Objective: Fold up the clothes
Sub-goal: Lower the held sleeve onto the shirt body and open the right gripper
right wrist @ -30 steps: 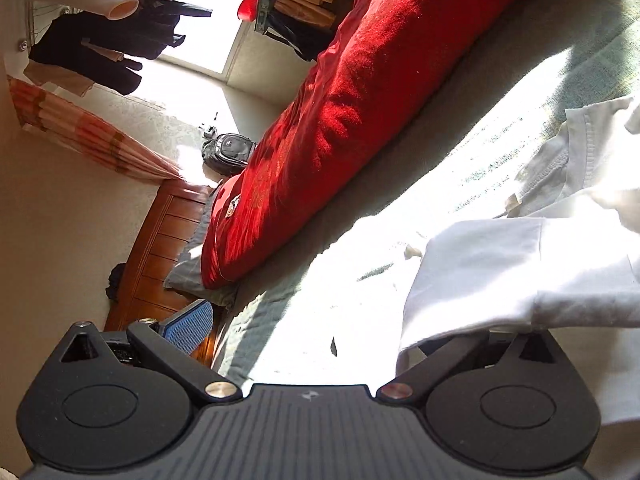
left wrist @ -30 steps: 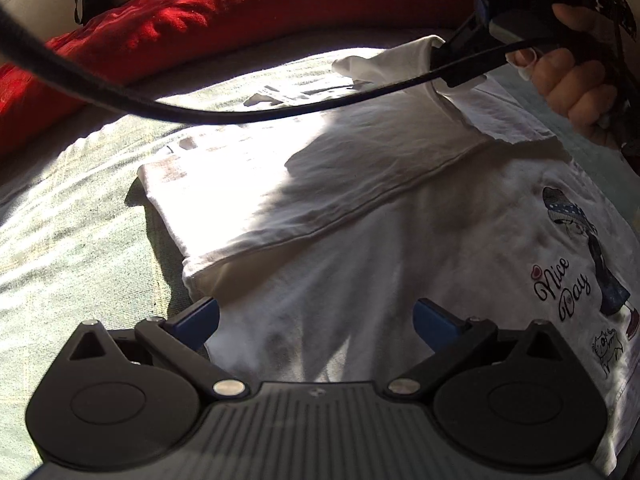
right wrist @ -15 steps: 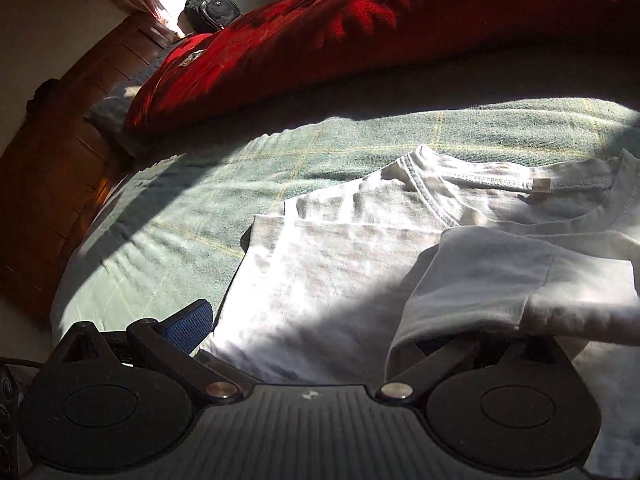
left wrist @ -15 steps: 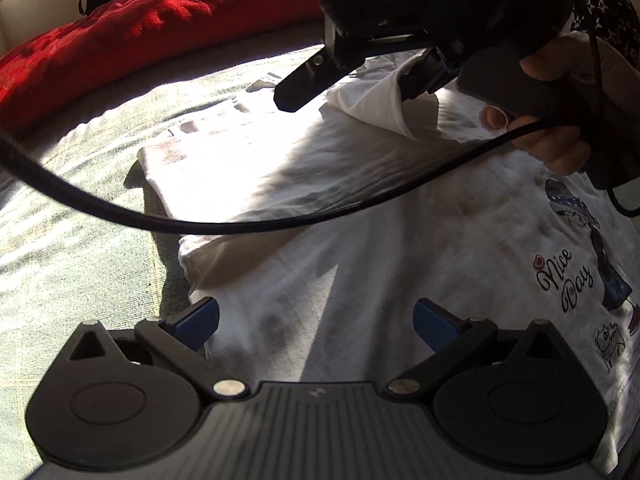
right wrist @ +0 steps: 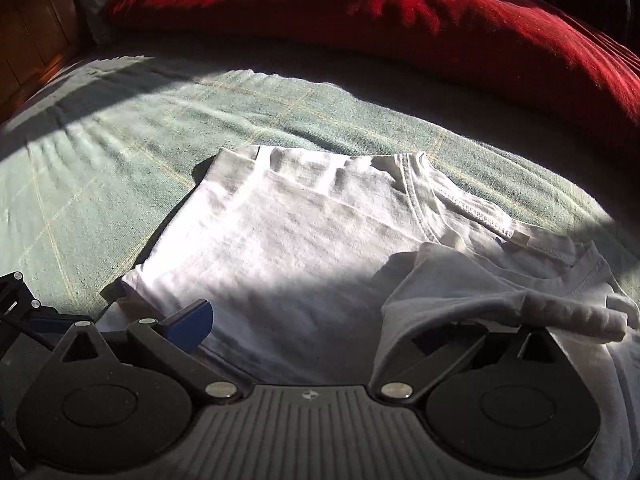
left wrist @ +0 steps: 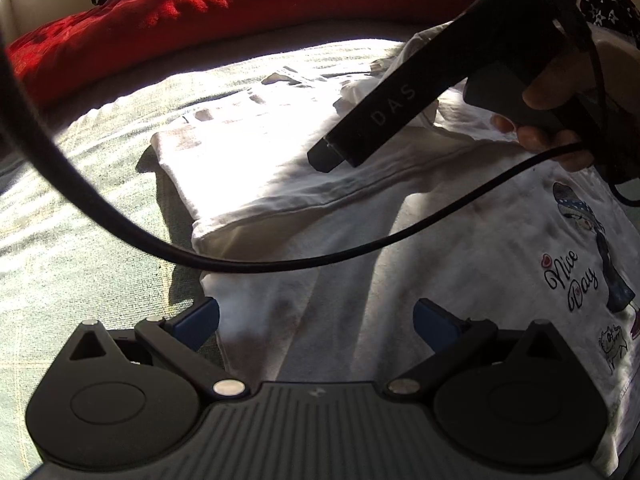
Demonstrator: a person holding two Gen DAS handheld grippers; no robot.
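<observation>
Our left claw (left wrist: pixel 316 316) hangs wide and empty over the near part of the white T-shirt (left wrist: pixel 400 240), which lies partly folded on the green bed cover (right wrist: pixel 120 152) before a red pillow (right wrist: pixel 400 20). Our right claw (right wrist: pixel 320 320) gapes wide too, a sleeve (right wrist: pixel 460 300) draped over its right finger.
</observation>
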